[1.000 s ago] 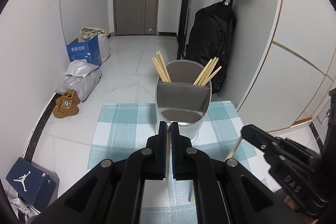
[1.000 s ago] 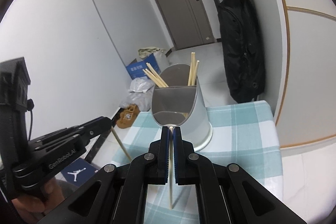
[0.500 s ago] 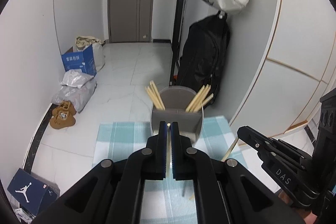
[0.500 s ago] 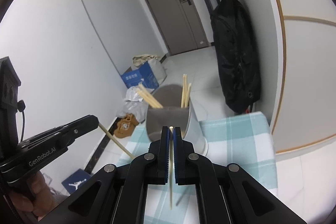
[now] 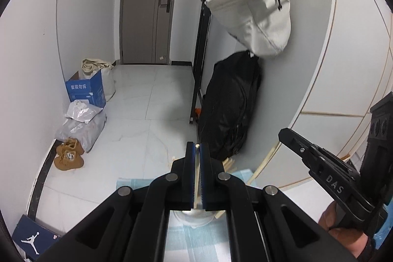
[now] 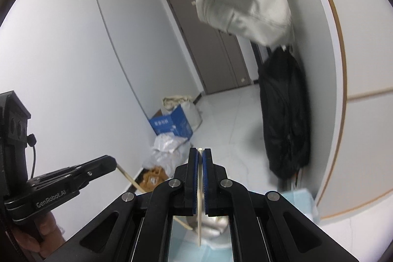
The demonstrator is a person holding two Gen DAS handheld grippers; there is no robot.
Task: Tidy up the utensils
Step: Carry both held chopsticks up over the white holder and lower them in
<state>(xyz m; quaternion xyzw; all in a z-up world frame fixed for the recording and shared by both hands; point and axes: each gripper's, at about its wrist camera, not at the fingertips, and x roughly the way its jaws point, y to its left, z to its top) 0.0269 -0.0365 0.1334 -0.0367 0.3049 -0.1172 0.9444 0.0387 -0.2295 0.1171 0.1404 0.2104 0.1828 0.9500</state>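
Chopsticks are what I have in both tools: one pale wooden chopstick [image 5: 196,178] is pinched between the blue pads of my left gripper [image 5: 197,151], its top end just showing above the fingertips and its shaft running down between the fingers. My left gripper is raised over the bench and tilted downward toward the floor beyond, jaws closed tight on the stick. Below it, mostly hidden by the fingers, sits the grey utensil holder [image 5: 194,217] on the blue checked cloth [image 5: 137,184], with a few more chopstick ends [image 5: 229,162] poking out beside the right finger.

My right gripper [image 6: 200,154] is held up too, aimed less steeply, toward the room's far wall. Its jaws are likewise clamped on a second chopstick [image 6: 199,217], which hangs nearly straight down below the pads, its lower end free over the holder's rim [image 6: 213,225].

Each view catches the other tool at its edge: in the left view my right gripper enters from the right with its stick slanting down, and my right hand [image 5: 343,225] wraps its handle; in the right view my left hand [image 6: 39,230] grips the other handle.
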